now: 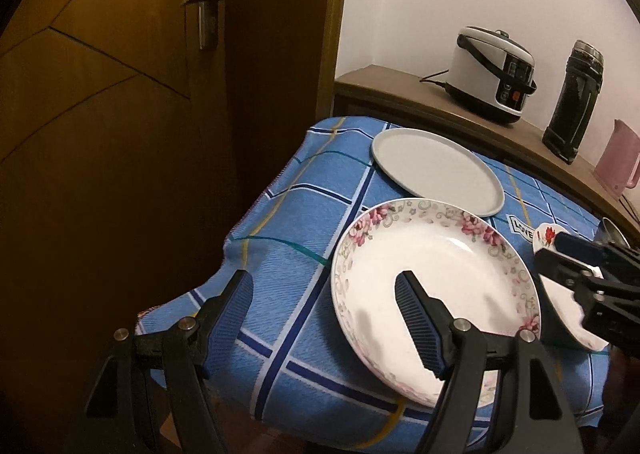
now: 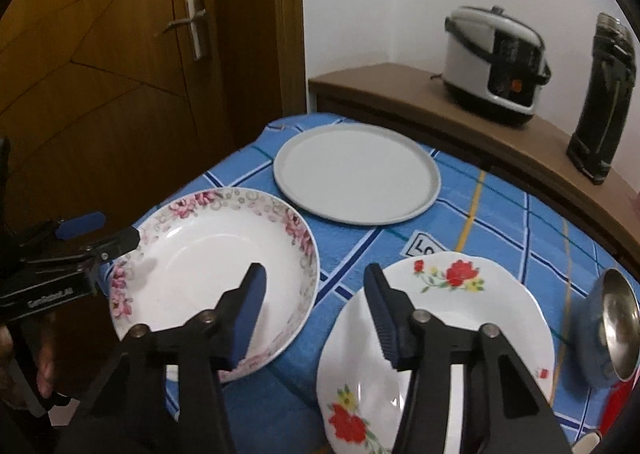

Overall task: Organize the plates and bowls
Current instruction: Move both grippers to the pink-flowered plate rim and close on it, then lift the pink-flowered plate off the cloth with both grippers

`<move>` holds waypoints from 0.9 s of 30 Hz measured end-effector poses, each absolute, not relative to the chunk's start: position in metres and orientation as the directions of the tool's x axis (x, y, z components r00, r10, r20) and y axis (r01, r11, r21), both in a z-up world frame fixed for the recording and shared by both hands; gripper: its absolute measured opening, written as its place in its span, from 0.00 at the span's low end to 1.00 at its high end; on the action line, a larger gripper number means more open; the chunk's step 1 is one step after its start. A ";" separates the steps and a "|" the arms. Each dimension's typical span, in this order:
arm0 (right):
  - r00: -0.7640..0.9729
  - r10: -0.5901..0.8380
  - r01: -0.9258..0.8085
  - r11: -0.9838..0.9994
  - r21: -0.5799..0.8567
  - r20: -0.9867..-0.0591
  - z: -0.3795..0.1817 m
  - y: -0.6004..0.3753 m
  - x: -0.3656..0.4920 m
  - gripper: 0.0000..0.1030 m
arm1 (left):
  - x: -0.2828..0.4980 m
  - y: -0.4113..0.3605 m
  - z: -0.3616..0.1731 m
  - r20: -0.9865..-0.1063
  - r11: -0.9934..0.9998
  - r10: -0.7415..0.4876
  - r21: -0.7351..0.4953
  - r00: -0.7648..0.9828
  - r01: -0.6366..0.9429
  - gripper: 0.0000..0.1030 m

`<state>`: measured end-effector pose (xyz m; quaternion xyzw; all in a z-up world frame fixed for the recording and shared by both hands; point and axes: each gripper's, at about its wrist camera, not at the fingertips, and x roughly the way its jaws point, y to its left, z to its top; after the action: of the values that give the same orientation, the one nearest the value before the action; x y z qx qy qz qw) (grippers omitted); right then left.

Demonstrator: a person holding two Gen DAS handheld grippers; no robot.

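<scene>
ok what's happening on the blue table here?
A person holds a claw in each hand over the checked tablecloth. The left claw, open, straddles the pink-flowered plate's near rim. The right claw, also open and empty, hovers at the red-flowered plate. A plain grey plate sits behind, untouched.

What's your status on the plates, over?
Both hand-held grippers open, left, right. Pink-flowered plate, red-flowered plate, grey plate all unstacked. Steel bowl alongside.

glossy ceramic floral plate (image 2: 208, 254); matt grey plate (image 2: 356, 173); woven cloth tablecloth (image 1: 280, 254); shiny metal bowl (image 2: 616, 318); wood door (image 1: 100, 93).
</scene>
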<state>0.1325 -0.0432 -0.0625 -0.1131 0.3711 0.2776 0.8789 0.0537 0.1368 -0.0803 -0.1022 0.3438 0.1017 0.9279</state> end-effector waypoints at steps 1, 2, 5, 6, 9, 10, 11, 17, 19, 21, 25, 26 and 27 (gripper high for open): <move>0.566 0.402 -0.573 0.819 0.006 -0.720 -0.064 -0.041 0.134 0.45 | 0.055 0.137 -0.081 -0.660 0.959 0.113 -0.122 0.743 -0.254 0.73; 0.562 0.398 -0.575 0.818 0.003 -0.725 -0.065 -0.039 0.136 0.45 | 0.056 0.136 -0.081 -0.661 0.960 0.107 -0.125 0.743 -0.250 0.73; 0.546 0.397 -0.588 0.809 0.000 -0.738 -0.070 -0.032 0.139 0.40 | 0.060 0.135 -0.085 -0.669 0.964 0.082 -0.136 0.739 -0.230 0.59; 0.541 0.395 -0.592 0.806 -0.003 -0.742 -0.072 -0.030 0.139 0.39 | 0.060 0.135 -0.087 -0.674 0.965 0.076 -0.137 0.735 -0.226 0.53; 0.526 0.379 -0.596 0.803 -0.012 -0.762 -0.079 -0.025 0.141 0.35 | 0.064 0.136 -0.092 -0.688 0.964 0.061 -0.148 0.723 -0.222 0.51; 0.521 0.372 -0.594 0.805 -0.014 -0.768 -0.081 -0.024 0.143 0.33 | 0.064 0.137 -0.094 -0.690 0.963 0.055 -0.154 0.722 -0.221 0.50; 0.518 0.368 -0.591 0.806 -0.013 -0.772 -0.083 -0.024 0.144 0.33 | 0.064 0.137 -0.094 -0.691 0.963 0.053 -0.156 0.721 -0.220 0.48; 0.505 0.372 -0.600 0.800 -0.007 -0.779 -0.088 -0.023 0.145 0.24 | 0.069 0.132 -0.099 -0.705 0.968 0.020 -0.165 0.709 -0.191 0.32; 0.501 0.376 -0.598 0.801 0.002 -0.780 -0.089 -0.024 0.145 0.23 | 0.069 0.130 -0.101 -0.705 0.969 0.014 -0.166 0.709 -0.184 0.30; 0.508 0.374 -0.597 0.802 -0.004 -0.776 -0.090 -0.024 0.144 0.21 | 0.069 0.127 -0.103 -0.706 0.971 0.019 -0.155 0.708 -0.181 0.27; 0.511 0.378 -0.596 0.803 -0.002 -0.772 -0.090 -0.024 0.143 0.21 | 0.069 0.127 -0.104 -0.696 0.972 0.039 -0.140 0.717 -0.189 0.23; 0.514 0.378 -0.595 0.803 -0.003 -0.770 -0.090 -0.024 0.143 0.21 | 0.069 0.127 -0.105 -0.692 0.972 0.043 -0.137 0.720 -0.190 0.23; 0.516 0.380 -0.595 0.804 -0.002 -0.768 -0.090 -0.024 0.142 0.21 | 0.068 0.127 -0.105 -0.690 0.972 0.047 -0.134 0.722 -0.192 0.23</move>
<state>0.1425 -0.0236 -0.0904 -0.1334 0.4024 0.2833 0.8602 0.0685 0.1270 -0.1048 -0.0984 0.3670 0.0647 0.9227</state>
